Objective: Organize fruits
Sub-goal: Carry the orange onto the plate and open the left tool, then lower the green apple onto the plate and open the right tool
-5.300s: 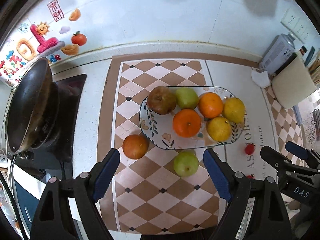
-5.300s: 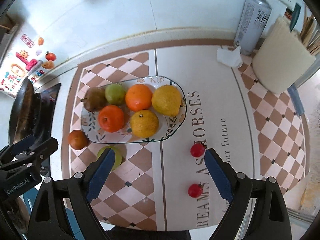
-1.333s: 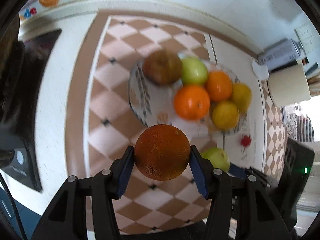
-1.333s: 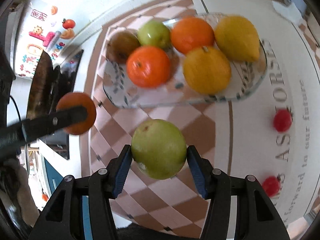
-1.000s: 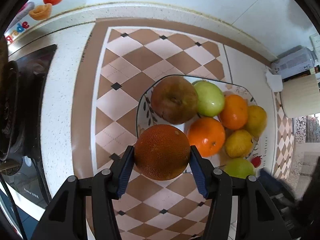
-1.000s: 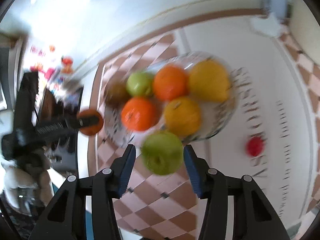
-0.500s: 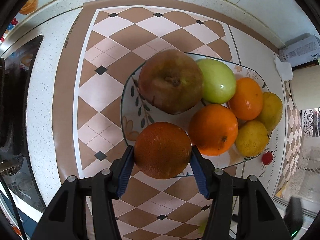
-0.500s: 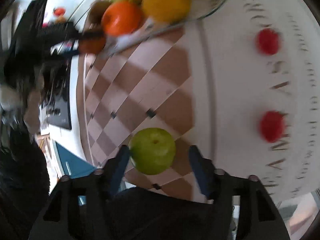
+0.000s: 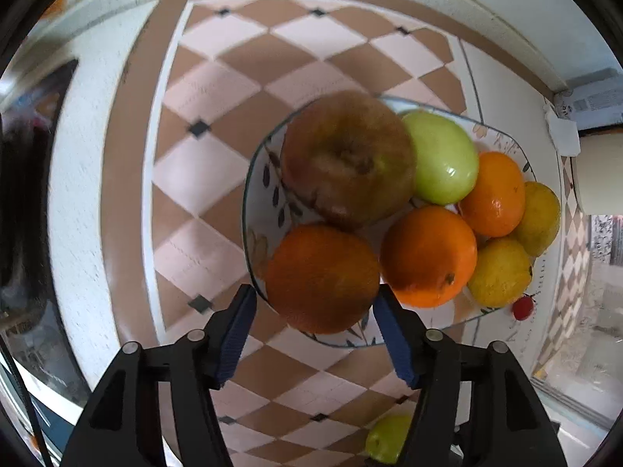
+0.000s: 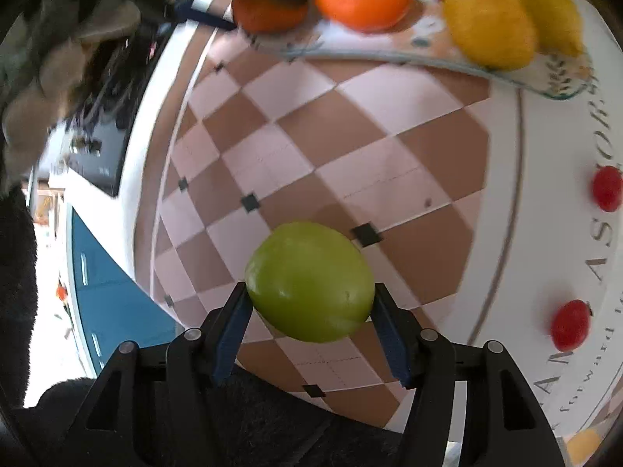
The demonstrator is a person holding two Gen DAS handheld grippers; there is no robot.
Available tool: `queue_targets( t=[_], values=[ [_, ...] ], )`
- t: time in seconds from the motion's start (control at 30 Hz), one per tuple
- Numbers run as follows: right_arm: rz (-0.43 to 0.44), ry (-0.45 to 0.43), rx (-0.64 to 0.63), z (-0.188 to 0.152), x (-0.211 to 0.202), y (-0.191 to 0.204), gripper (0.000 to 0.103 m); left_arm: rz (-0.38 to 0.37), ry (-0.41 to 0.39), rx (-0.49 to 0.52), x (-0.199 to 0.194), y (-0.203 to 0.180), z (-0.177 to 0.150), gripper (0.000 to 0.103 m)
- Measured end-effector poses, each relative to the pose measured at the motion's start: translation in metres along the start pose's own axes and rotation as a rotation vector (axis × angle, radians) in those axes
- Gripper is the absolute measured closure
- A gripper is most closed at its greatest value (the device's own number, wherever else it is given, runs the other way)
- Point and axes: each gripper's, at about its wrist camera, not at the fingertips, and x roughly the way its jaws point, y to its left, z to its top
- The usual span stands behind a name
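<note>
My left gripper (image 9: 314,303) has its jaws spread slightly wider than the dark orange (image 9: 323,278), which rests in the near left corner of the patterned plate (image 9: 255,194). The plate also holds a brown apple (image 9: 346,163), a green apple (image 9: 442,157), two oranges (image 9: 428,257) and two yellow fruits (image 9: 500,272). My right gripper (image 10: 309,295) is shut on a green apple (image 10: 309,282), held above the checkered mat near the counter's front edge. That apple also shows low in the left wrist view (image 9: 387,443). The plate (image 10: 389,58) lies at the top of the right wrist view.
Two cherry tomatoes (image 10: 570,325) (image 10: 606,188) lie on the white lettered part of the mat, right of my right gripper. One also shows beside the plate in the left wrist view (image 9: 523,307). A black stove (image 10: 105,124) stands at the left. A can and paper are at the far right (image 9: 592,97).
My left gripper has lowered the dark orange onto the plate and its jaws have opened a little. My right gripper, still holding the green apple, has pulled back towards the counter's front edge.
</note>
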Motion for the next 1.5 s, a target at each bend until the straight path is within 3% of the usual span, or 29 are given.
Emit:
queue_targets(
  t=[0.13, 0.2, 0.23, 0.37, 0.53, 0.67, 0.8, 0.97, 1.17, 1.27, 1.33, 1.4, 1.5],
  values=[
    [0.029, -0.149, 0.132, 0.004, -0.051, -0.034, 0.039, -0.008, 0.002, -0.003, -0.002, 0.001, -0.004, 0.036],
    [0.023, -0.218, 0.199, 0.012, -0.072, -0.054, 0.04, -0.003, -0.004, 0.005, -0.005, 0.001, -0.007, 0.02],
    [0.011, -0.252, 0.239, 0.018, -0.082, -0.068, 0.04, -0.003, -0.009, 0.007, -0.006, 0.001, -0.008, 0.017],
    [0.017, -0.314, 0.349, 0.048, -0.103, -0.122, 0.05, 0.008, -0.021, 0.005, -0.008, -0.002, -0.01, 0.017],
    [-0.031, -0.298, 0.324, 0.078, -0.101, -0.14, 0.05, 0.011, -0.017, 0.003, -0.006, -0.007, -0.012, 0.017],
    [-0.003, -0.287, 0.379, 0.031, -0.106, -0.156, 0.049, 0.03, -0.032, 0.016, -0.009, -0.01, -0.021, 0.017],
    [0.066, -0.238, 0.428, 0.005, -0.075, -0.164, 0.048, 0.031, -0.037, 0.007, -0.006, -0.01, -0.028, 0.017],
    [0.068, -0.297, 0.353, 0.014, -0.077, -0.138, 0.047, 0.023, -0.033, -0.002, -0.001, -0.012, -0.032, 0.017],
    [0.001, -0.243, 0.321, 0.035, -0.057, -0.132, 0.043, 0.042, -0.039, 0.013, -0.004, -0.018, -0.03, 0.017],
    [0.05, -0.191, 0.333, 0.04, -0.042, -0.134, 0.045, 0.044, -0.038, 0.009, -0.003, -0.02, -0.031, 0.017],
    [0.029, -0.182, 0.289, 0.042, -0.036, -0.125, 0.045, 0.047, -0.039, 0.008, -0.003, -0.023, -0.031, 0.017],
    [-0.016, -0.207, 0.256, 0.041, -0.038, -0.115, 0.045, 0.048, -0.04, 0.008, -0.002, -0.024, -0.032, 0.017],
    [0.016, -0.259, 0.268, 0.035, -0.054, -0.109, 0.045, 0.054, -0.05, 0.013, -0.006, -0.024, -0.032, 0.017]
  ],
)
